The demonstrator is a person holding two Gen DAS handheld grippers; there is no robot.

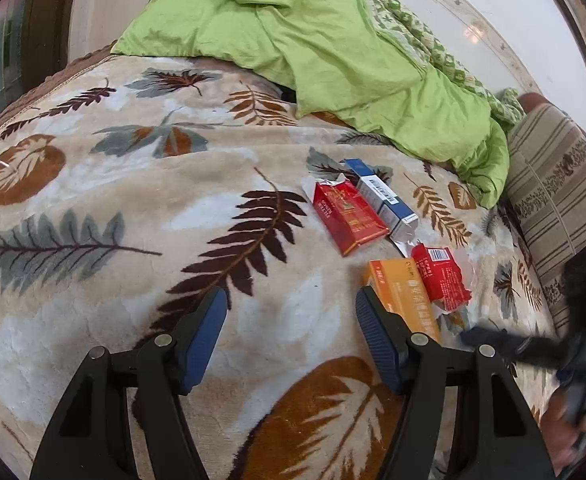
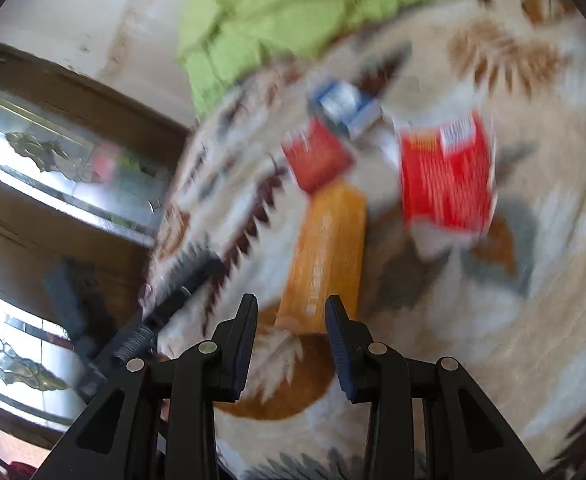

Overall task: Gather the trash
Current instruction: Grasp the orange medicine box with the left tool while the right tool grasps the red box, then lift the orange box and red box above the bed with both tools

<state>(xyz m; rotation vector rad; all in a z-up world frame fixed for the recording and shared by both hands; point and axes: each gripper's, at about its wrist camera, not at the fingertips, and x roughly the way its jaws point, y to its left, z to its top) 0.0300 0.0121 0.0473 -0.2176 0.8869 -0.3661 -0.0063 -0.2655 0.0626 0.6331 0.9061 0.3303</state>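
Observation:
Four pieces of trash lie on a leaf-patterned blanket: a red pack, a blue and white pack, an orange box and a torn red pack. My left gripper is open with only blanket between its fingers, and the orange box lies just right of its right finger. In the blurred right wrist view, my right gripper is open. The near end of the orange box sits just beyond its fingertips, untouched by the pads. The torn red pack lies further right.
A crumpled green quilt covers the far side of the bed. A striped pillow lies at the right edge. A hand holds the blurred right gripper. A wooden frame with patterned glass panes stands to the left in the right wrist view.

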